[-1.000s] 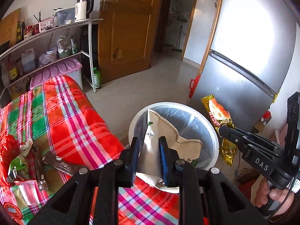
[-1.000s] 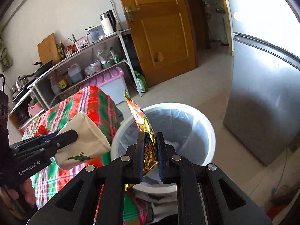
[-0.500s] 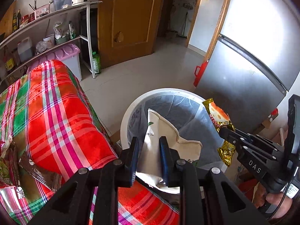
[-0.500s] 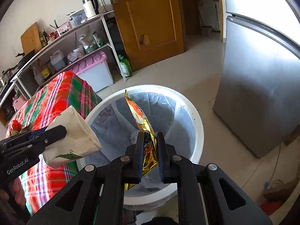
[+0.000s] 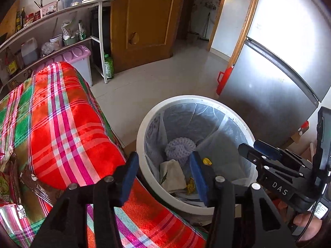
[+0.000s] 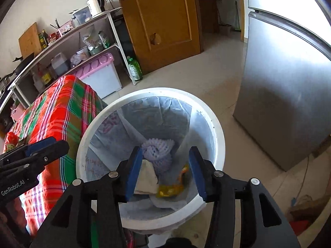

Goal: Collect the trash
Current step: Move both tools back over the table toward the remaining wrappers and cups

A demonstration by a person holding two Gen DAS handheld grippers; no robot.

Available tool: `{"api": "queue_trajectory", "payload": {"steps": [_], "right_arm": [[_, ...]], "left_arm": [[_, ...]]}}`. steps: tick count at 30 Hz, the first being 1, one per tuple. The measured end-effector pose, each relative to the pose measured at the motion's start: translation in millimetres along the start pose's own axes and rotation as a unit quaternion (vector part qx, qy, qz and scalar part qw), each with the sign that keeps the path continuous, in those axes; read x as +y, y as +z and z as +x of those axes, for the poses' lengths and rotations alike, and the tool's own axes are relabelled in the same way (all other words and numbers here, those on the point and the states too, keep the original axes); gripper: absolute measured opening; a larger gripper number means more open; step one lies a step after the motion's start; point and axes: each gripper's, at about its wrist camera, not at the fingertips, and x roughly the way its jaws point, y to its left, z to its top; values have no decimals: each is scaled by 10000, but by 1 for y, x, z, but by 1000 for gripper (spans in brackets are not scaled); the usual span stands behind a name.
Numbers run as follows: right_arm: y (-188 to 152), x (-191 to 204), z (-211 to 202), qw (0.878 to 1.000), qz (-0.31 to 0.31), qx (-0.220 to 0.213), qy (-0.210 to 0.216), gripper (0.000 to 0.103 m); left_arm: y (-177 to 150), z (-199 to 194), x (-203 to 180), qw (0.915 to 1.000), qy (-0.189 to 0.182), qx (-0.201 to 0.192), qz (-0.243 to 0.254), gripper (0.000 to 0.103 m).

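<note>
both claws sit over the white bin, pointing down into it. left gripper: jaws have just been opening, now apart, nothing between them. right gripper: same, jaws have just been opening, now apart and empty. cream paper bag lies at the bottom of the bin liner, about 7 o'clock of the bin floor in the right wrist view. gold snack wrapper lies just beside it, toward 5 o'clock, touching the bag's edge. purple foam net sits behind both at 12 o'clock. plaid tablecloth at 9 o'clock of the bin, more wrappers on it at the far left edge of the left wrist view. fridge at 3 o'clock.
</note>
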Motion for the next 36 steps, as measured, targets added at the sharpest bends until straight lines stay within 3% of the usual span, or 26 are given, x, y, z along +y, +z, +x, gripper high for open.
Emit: {"api": "queue_trajectory", "payload": {"steps": [11, 18, 36], "right_arm": [[-1, 16, -20, 9998, -25, -191, 93, 48], [-4, 38, -39, 9988, -187, -377, 260, 48], [-15, 125, -62, 9897, -820, -605, 1001, 51]], "left_arm": [[-7, -34, 12, 9996, -77, -279, -66, 62], [-17, -65, 30, 9984, 58, -526, -189, 63], [-64, -144, 109, 9873, 830, -1076, -827, 72]]}}
